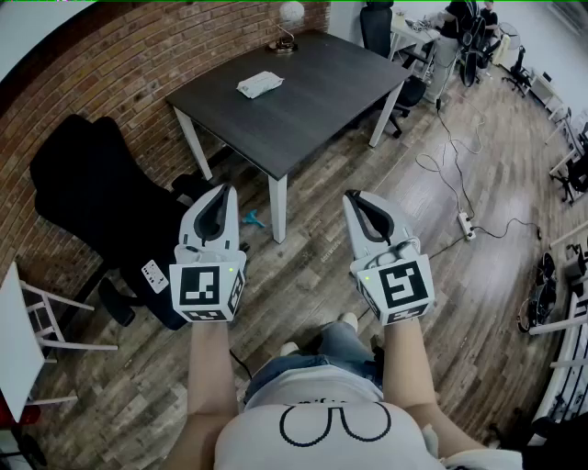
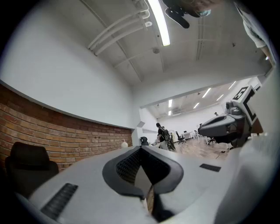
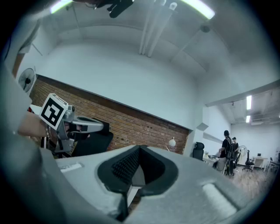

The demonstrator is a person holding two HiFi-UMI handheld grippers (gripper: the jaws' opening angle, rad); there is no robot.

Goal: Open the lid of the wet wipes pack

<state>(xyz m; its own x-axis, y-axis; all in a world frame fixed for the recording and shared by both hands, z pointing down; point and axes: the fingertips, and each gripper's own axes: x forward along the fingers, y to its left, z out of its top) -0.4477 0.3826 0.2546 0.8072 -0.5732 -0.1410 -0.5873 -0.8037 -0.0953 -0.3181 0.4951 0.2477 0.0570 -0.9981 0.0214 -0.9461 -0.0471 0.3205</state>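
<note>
The white wet wipes pack [image 1: 260, 85] lies flat on the dark table [image 1: 312, 92] at the far side of the head view, with its lid down as far as I can tell. Both grippers hang over the wooden floor well short of the table. My left gripper [image 1: 223, 189] is shut with nothing in it, and its meeting jaws fill the left gripper view [image 2: 140, 149]. My right gripper [image 1: 355, 195] is also shut and empty [image 3: 139, 149]. Each gripper view shows the other gripper at its side: the right one [image 2: 224, 127] and the left one [image 3: 72, 123].
A black office chair [image 1: 92, 193] stands to the left of the grippers by the brick wall. On the table's far edge stands a lamp [image 1: 288, 18]. A power strip [image 1: 467, 226] with cables lies on the floor to the right. A white table [image 1: 13, 335] is at the left edge.
</note>
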